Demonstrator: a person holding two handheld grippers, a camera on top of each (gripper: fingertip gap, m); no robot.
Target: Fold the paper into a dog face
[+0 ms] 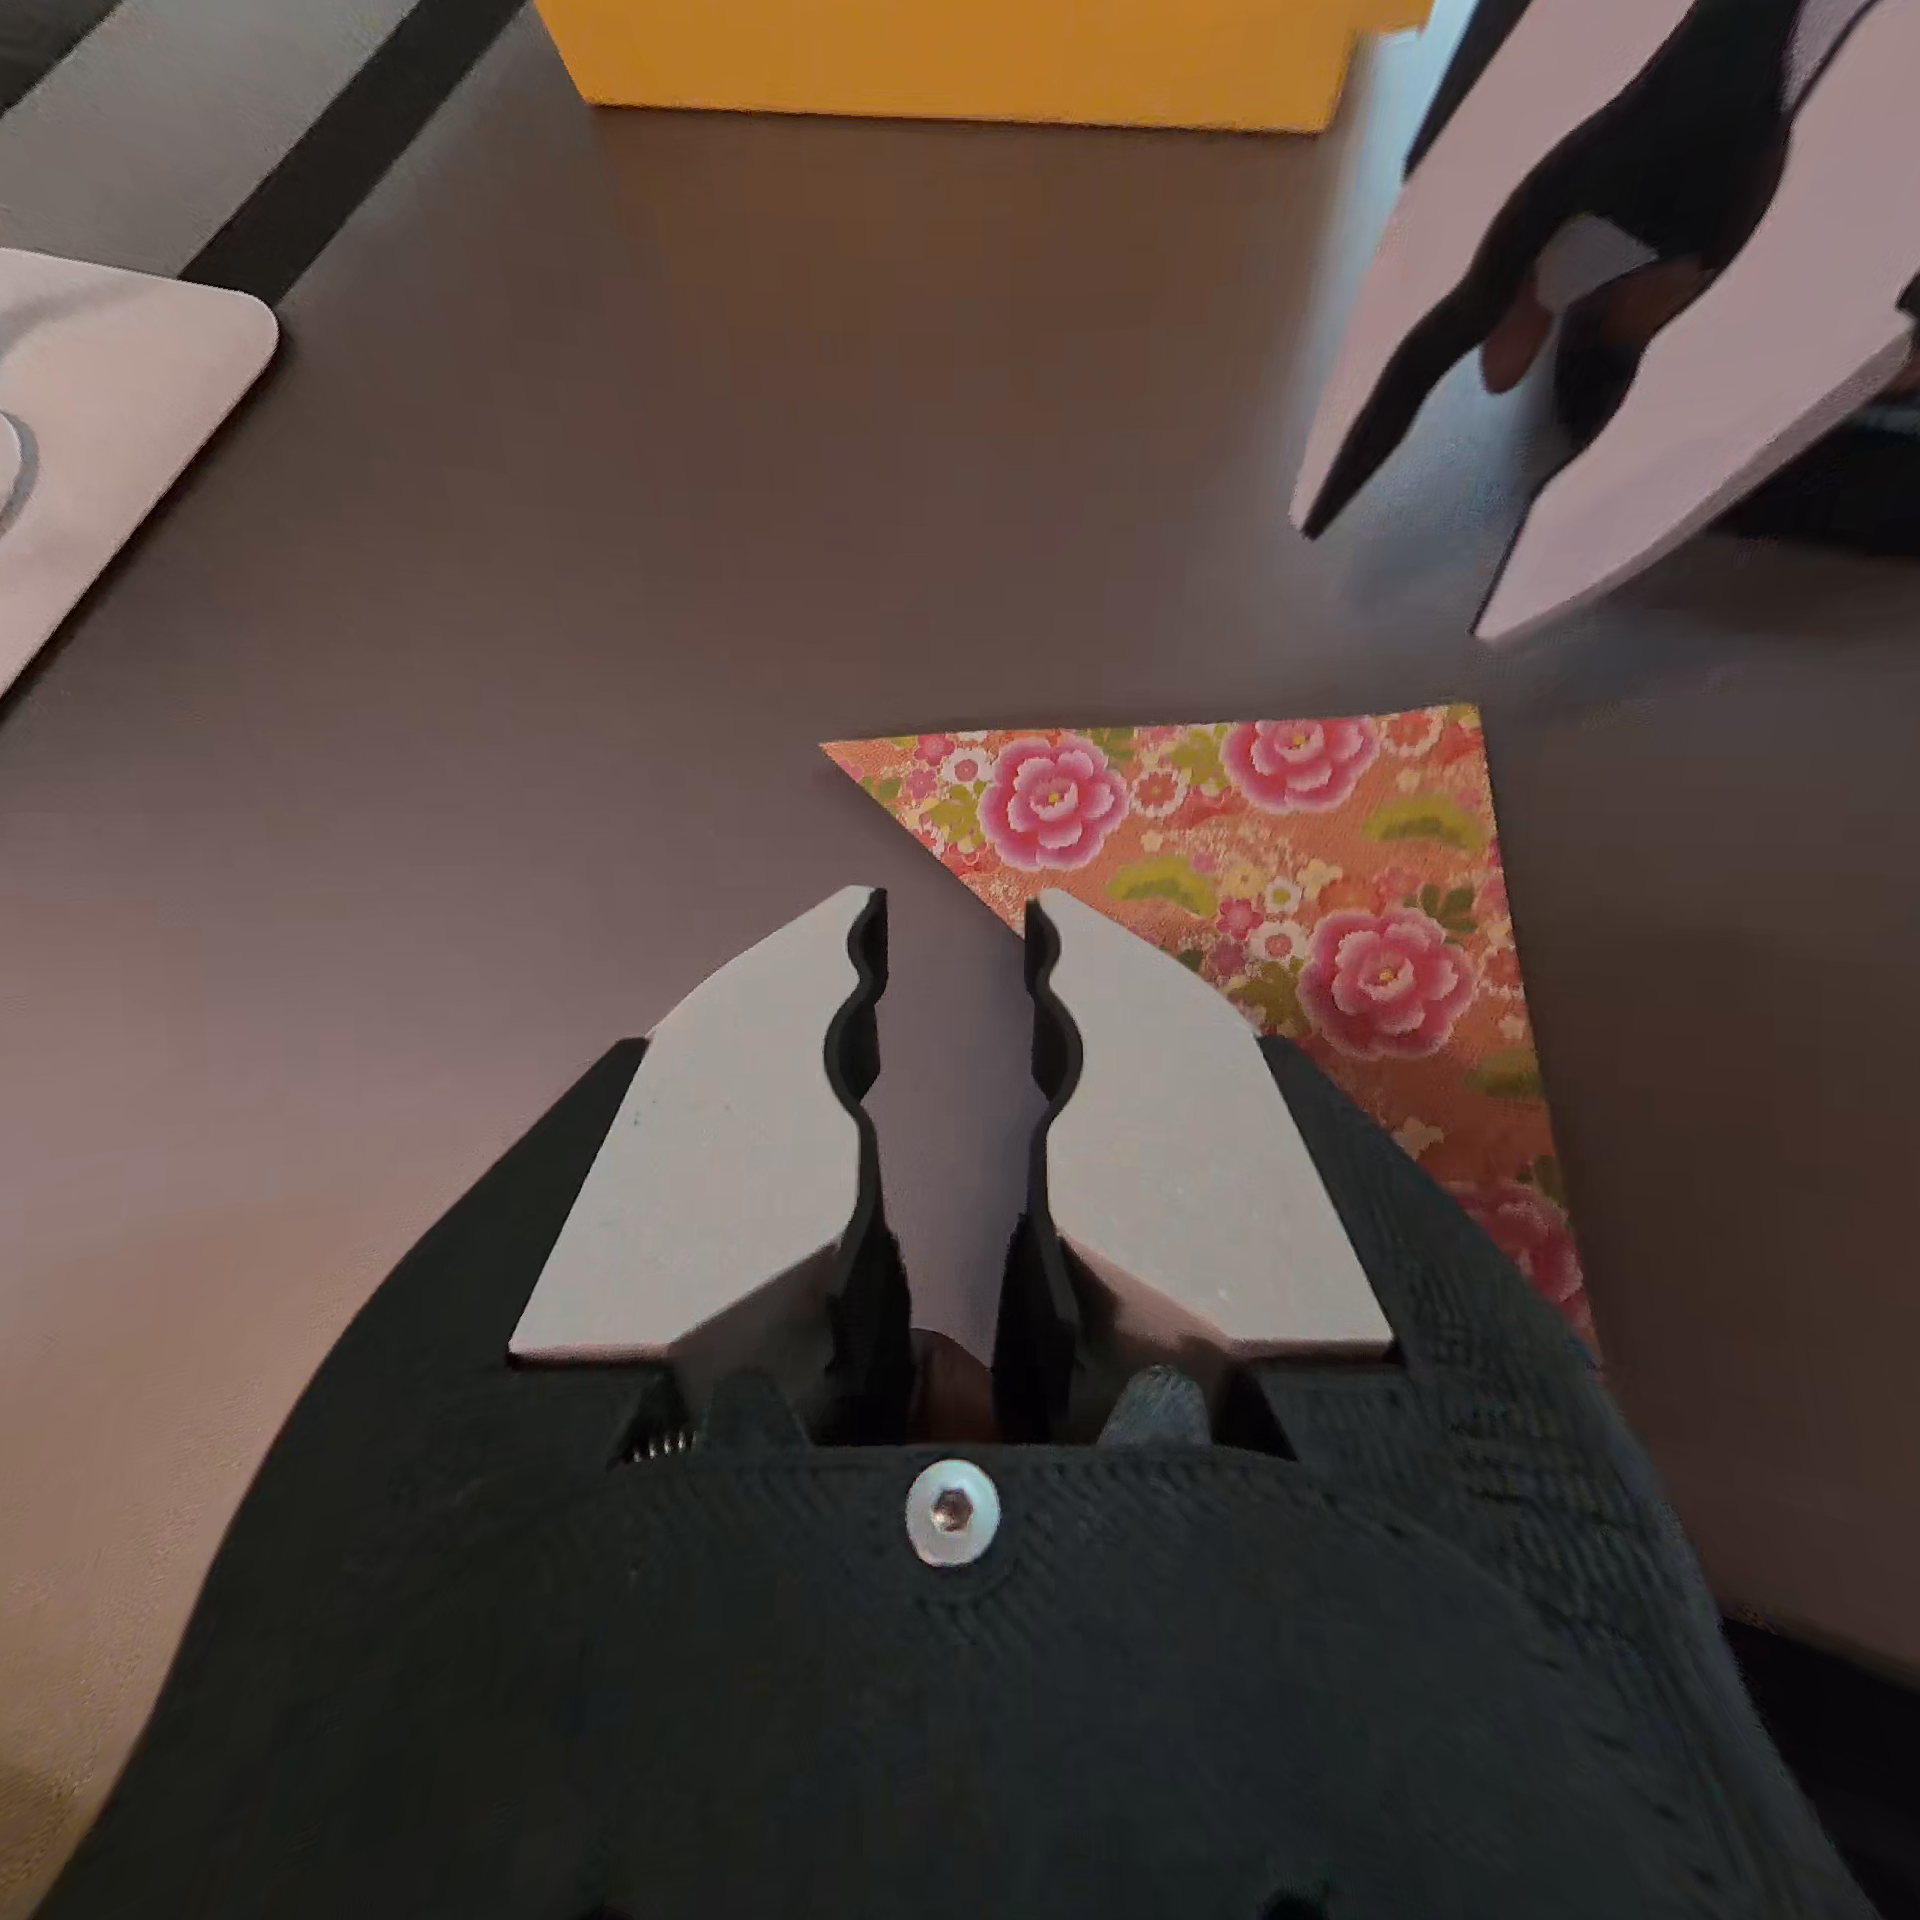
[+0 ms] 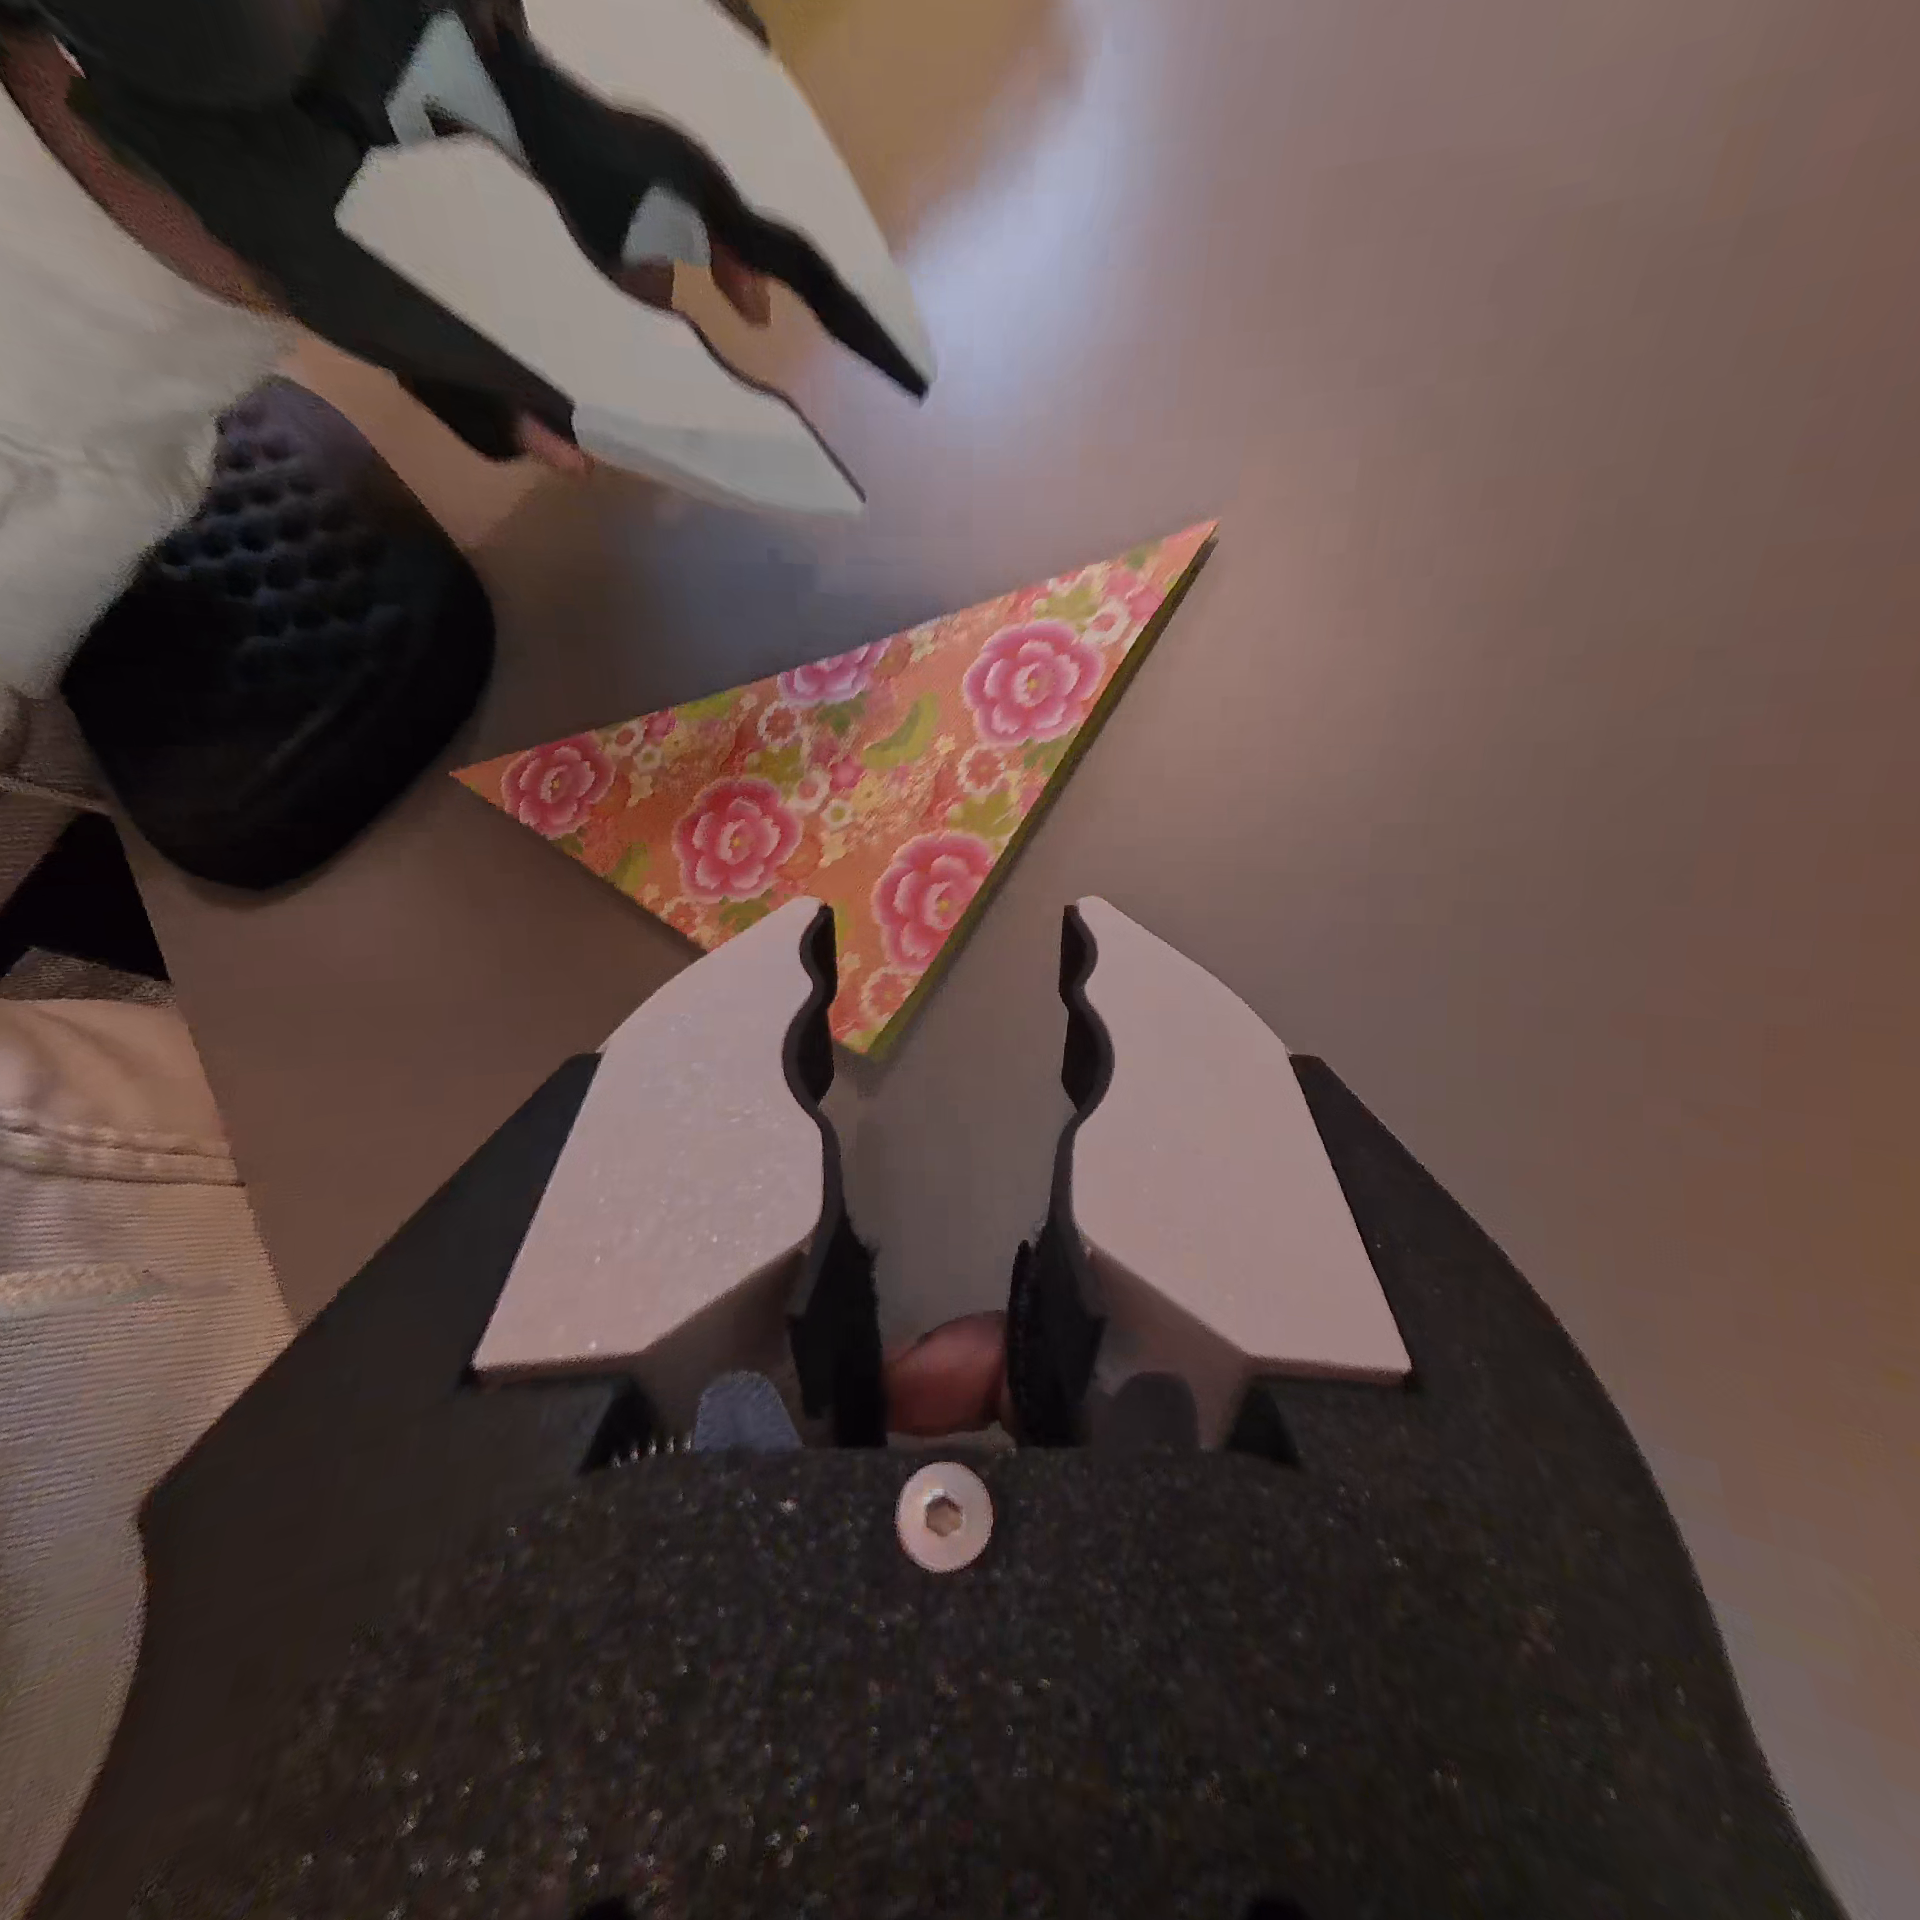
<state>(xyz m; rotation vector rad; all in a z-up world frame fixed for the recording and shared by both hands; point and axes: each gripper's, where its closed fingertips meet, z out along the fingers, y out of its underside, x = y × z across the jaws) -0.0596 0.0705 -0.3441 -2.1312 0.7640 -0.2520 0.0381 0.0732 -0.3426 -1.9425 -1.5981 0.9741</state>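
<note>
The paper is an orange sheet with pink flowers, folded into a triangle and lying flat on the dark table; it also shows in the right wrist view. My left gripper is open and empty, hovering by the triangle's long slanted edge, its right finger over the paper. My right gripper is open and empty, with its left finger over the triangle's near corner. The right gripper also shows at the top right of the left wrist view, above the table beyond the paper. The left gripper shows blurred in the right wrist view.
A yellow box stands at the far edge of the table. A pale flat pad lies at the left. A black honeycomb-textured object sits left of the paper, beside light clothing. Tip to tip, the grippers are about 11 cm apart. The black honeycomb-textured object is about equally far from each gripper, around 20 cm.
</note>
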